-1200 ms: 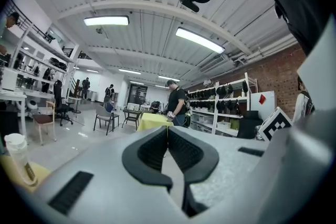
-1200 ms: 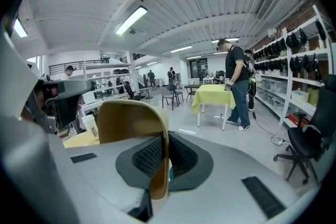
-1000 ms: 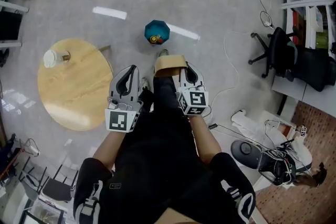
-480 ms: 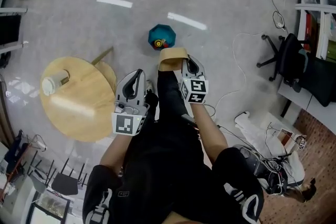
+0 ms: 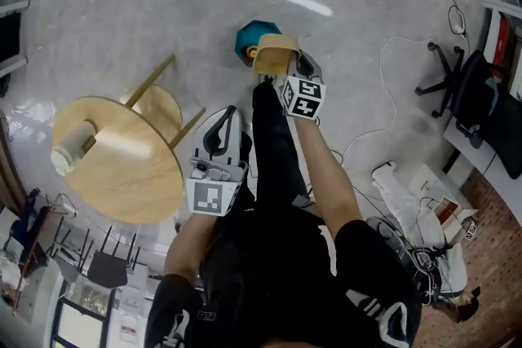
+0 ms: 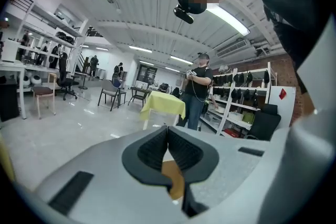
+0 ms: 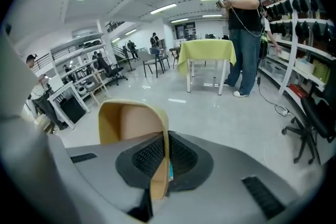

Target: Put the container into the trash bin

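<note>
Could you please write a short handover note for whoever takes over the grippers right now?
Right gripper: shut on the tan container, pinching its wall.
Left gripper: shut, nothing in it.
Teal trash bin: on the floor ahead. In the head view the container overlaps its near edge.
Done: container is in hand and close to the bin.
Left: get it over the opening, open the right jaws and let it drop in.
</note>
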Action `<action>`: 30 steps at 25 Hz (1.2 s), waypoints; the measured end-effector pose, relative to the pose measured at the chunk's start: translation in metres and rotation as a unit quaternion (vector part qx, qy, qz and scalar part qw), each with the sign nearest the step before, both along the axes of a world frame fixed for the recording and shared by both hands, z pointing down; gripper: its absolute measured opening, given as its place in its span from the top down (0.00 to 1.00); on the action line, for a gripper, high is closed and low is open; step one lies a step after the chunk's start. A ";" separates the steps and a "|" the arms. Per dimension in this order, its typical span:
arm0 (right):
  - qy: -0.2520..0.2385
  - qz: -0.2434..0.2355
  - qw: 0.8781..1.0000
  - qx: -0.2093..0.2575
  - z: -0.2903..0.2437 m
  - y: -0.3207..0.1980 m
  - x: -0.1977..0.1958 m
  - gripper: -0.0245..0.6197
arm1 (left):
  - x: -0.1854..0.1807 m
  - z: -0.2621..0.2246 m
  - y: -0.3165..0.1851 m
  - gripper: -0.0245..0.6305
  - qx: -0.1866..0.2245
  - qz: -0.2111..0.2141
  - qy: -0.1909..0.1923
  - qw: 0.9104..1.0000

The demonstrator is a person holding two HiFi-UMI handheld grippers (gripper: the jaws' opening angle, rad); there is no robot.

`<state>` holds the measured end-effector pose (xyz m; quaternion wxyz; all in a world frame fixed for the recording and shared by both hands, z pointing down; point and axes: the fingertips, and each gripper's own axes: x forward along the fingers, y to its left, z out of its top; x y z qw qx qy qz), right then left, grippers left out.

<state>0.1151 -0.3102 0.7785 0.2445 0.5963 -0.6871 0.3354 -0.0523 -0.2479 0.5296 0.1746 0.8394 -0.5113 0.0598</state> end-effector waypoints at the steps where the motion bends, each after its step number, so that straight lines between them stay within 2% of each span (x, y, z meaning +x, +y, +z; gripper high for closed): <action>1: 0.002 0.004 1.000 -0.009 0.019 -0.002 0.001 0.91 | 0.002 0.010 -0.001 0.95 -0.005 0.001 -0.001 1.000; 8: 0.013 0.062 0.996 -0.069 0.147 0.001 0.019 0.91 | 0.002 0.079 -0.014 0.95 -0.031 -0.006 0.004 1.000; 13: 0.007 0.093 0.991 -0.091 0.211 0.001 0.023 0.91 | 0.001 0.122 -0.020 0.95 -0.041 -0.016 -0.002 0.999; 24: -0.011 0.115 0.987 -0.114 0.270 -0.009 0.009 0.91 | -0.005 0.163 -0.028 0.95 -0.063 -0.020 -0.021 0.998; 28: -0.021 0.106 0.982 -0.158 0.300 0.000 0.001 0.91 | -0.009 0.174 -0.027 0.95 -0.066 -0.022 -0.020 0.997; 30: -0.023 0.099 0.979 -0.174 0.307 0.005 -0.004 0.84 | -0.010 0.175 -0.026 0.95 -0.069 -0.023 -0.019 0.997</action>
